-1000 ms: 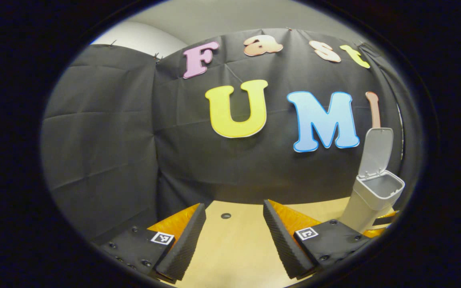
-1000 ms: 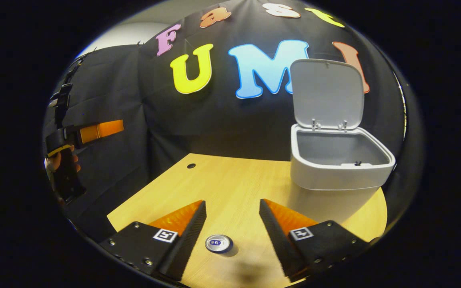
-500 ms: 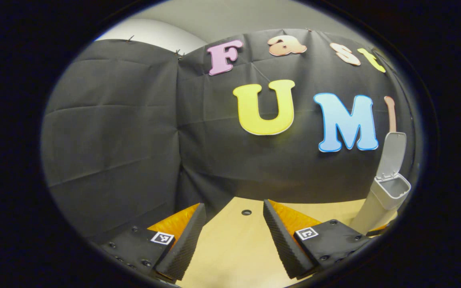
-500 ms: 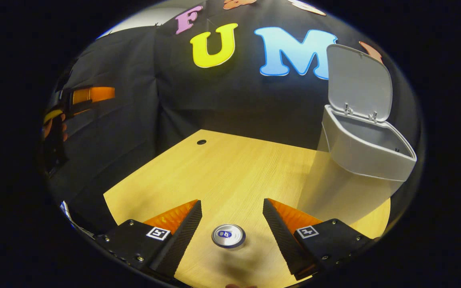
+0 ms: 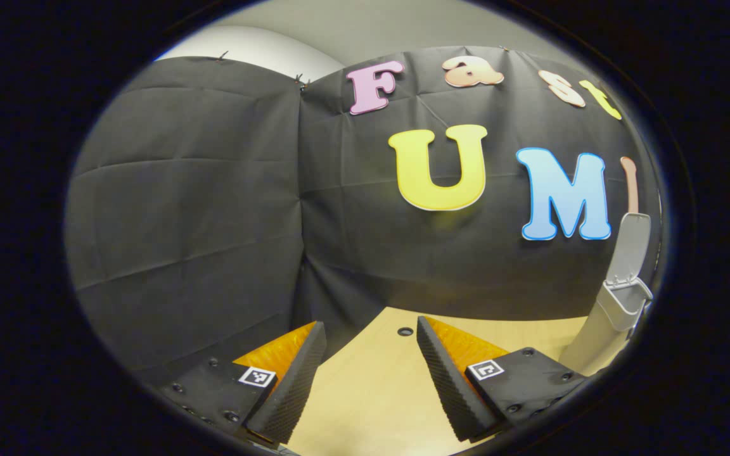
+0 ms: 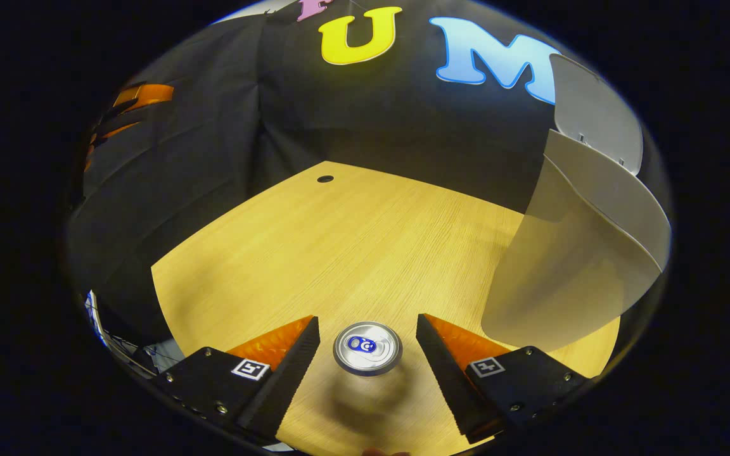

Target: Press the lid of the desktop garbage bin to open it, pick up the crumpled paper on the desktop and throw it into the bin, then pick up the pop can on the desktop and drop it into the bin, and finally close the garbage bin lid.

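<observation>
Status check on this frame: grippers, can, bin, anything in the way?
Right gripper open, straddling the upright pop can, not touching. Left gripper open, empty. Bin lid up. Nothing blocking the can.

Your can (image 6: 367, 348) shows a silver top with a blue tab. Your bin (image 6: 583, 253) is pale grey, its lid (image 6: 595, 120) the same grey. The table (image 6: 352, 253) is light yellow wood with a fine straight grain and one dark round hole (image 6: 325, 179).
</observation>
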Available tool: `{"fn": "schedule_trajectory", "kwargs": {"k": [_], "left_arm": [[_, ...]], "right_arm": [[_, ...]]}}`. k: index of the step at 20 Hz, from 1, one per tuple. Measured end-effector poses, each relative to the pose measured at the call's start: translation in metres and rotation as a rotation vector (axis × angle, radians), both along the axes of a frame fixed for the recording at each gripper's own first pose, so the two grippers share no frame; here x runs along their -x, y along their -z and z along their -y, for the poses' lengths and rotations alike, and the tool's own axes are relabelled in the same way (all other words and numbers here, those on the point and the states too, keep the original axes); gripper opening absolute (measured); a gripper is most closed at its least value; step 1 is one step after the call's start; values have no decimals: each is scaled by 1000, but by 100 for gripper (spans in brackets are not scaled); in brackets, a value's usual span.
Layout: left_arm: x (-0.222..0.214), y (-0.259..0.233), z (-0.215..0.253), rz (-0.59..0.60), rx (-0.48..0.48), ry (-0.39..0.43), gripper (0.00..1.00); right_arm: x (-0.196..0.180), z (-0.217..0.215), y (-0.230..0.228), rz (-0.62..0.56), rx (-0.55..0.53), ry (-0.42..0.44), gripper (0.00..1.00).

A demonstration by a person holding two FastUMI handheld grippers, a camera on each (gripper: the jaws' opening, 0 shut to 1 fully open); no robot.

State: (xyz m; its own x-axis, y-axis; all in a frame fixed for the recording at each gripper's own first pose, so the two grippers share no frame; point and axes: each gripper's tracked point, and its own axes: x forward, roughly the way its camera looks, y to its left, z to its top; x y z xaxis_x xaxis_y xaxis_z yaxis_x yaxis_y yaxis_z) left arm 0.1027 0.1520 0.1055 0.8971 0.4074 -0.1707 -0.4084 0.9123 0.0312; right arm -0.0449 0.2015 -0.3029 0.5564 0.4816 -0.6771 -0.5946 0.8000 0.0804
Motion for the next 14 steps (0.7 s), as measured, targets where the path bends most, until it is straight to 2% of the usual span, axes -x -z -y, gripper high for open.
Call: {"fn": "schedule_trajectory", "kwargs": {"k": [2, 3, 10, 11, 12, 14], "left_arm": [[2, 0, -2, -1, 4, -5, 94], [2, 1, -2, 0, 5, -6, 100], [1, 3, -1, 3, 7, 3, 100], [1, 3, -1, 3, 6, 4, 100], [2, 2, -1, 3, 5, 5, 100], [1, 3, -1, 1, 7, 8, 100]], "right_arm": [[2, 0, 8, -17, 17, -7, 98], [3, -1, 10, -25, 26, -10, 98], [6, 5, 34, -87, 81, -12, 99], [4, 9, 31, -85, 85, -11, 96], [0, 10, 34, -85, 86, -12, 85], [4, 10, 33, -81, 89, -11, 85]]}}
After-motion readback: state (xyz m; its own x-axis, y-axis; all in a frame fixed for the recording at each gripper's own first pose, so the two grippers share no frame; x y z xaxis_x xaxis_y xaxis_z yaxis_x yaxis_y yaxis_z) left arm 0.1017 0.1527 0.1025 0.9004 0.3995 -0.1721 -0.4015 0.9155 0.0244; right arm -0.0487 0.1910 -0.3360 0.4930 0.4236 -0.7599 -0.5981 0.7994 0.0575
